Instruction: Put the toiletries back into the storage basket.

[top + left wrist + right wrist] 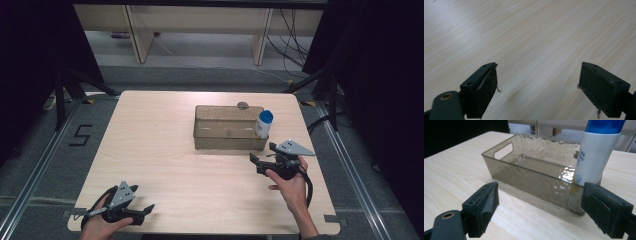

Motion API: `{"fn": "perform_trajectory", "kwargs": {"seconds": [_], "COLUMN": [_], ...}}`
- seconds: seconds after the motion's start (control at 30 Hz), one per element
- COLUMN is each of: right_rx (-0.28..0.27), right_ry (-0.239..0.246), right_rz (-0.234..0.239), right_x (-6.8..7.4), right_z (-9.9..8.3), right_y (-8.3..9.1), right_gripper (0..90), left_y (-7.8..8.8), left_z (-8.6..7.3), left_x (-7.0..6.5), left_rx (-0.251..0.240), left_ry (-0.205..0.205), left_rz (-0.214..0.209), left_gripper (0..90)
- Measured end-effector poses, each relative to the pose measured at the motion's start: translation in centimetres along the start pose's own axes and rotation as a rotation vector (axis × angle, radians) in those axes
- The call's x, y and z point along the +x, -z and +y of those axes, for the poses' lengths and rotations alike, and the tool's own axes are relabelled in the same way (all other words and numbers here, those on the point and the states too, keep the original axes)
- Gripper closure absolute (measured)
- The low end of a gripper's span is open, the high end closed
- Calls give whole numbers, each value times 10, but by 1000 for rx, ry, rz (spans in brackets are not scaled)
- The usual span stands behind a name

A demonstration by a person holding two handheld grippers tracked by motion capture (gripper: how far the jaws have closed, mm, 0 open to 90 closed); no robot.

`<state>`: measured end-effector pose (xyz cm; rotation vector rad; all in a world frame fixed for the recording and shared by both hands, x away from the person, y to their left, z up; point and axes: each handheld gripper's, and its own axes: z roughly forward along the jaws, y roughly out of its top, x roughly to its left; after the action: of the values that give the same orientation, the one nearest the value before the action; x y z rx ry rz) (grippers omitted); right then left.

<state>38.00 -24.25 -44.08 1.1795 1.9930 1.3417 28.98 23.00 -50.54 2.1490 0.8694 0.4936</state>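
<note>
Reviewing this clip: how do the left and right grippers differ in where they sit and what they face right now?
The left gripper sits at the table's near left edge, far from the bin; the right gripper is just in front of the bin's right end. The left one faces bare wood; the right one faces the bin and the white bottle with a blue cap standing inside it. Both are hand-held, open and hold nothing.

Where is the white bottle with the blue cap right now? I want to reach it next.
The bottle stands upright inside the tinted bin, at its right end in the high view, just beyond the right gripper.
</note>
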Motion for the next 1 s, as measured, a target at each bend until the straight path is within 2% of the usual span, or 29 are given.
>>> {"fn": "perform_trajectory", "kwargs": {"seconds": [0.03, 0.07, 0.13, 0.2, 0.23, 0.27, 0.3, 0.43, 0.47, 0.5, 0.57, 0.6, 0.67, 0.73, 0.77, 0.8, 0.87, 0.9, 0.93, 1.0], "right_rx": [-3, 20, 3, 9, 19, 13, 8, 16, 11, 17, 19, 10, 18, 12, 23, 12, 25, 15, 25, 29], "right_ry": [-7, -28, 6, 2, -25, 4, 10, -6, 13, 3, 21, -4, 26, 35, 1, 23, 23, 2, 35, 20], "right_rz": [3, 9, 12, 20, 17, 19, 25, 38, 31, 35, 35, 39, 41, 42, 56, 50, 56, 54, 55, 52], "right_x": [1, 3, 3, 5, 8, 7, 7, 11, 10, 12, 12, 14, 14, 14, 17, 17, 17, 19, 17, 19], "right_z": [0, -1, -2, -3, -4, -5, -6, -7, -7, -7, -8, -9, -10, -11, -12, -12, -13, -15, -16, -16], "right_y": [0, 2, 1, 1, 1, 1, 0, 2, 2, 3, 3, 3, 4, 3, 4, 4, 5, 4, 5, 6], "right_gripper": [156, 156, 156, 156, 156, 156, 156, 156, 156, 156, 156, 156, 156, 156, 156, 157, 157, 157, 156, 156], "left_y": [0, 0, 0, 0, 1, 0, 1, 0, 0, 0, 0, 0, 0, 1, 0, 1, 1, 1, 1, 1], "left_z": [0, 0, 0, 0, 0, 0, 0, 0, 0, 0, 0, 0, 0, 0, 0, 0, 0, 0, 0, 0], "left_x": [0, 0, 0, 0, -1, -1, -1, 0, -1, -1, -1, -1, -1, -1, -1, -1, -1, -1, -1, -1], "left_rx": [0, 1, 0, -3, 1, -4, 0, 0, -5, -5, 1, 1, -6, 0, -4, 1, 0, 4, 4, 4], "left_ry": [0, 0, 1, 1, 1, 8, 4, 0, 6, 2, 1, 0, 5, 3, 7, 3, 0, -2, -2, -3], "left_rz": [0, 1, 0, 1, -1, 2, 0, 3, 1, -1, 5, 5, -4, -4, 2, 9, 11, 11, 11, 12], "left_gripper": [148, 148, 148, 148, 148, 148, 148, 148, 148, 148, 148, 148, 148, 148, 148, 148, 148, 148, 148, 148]}}
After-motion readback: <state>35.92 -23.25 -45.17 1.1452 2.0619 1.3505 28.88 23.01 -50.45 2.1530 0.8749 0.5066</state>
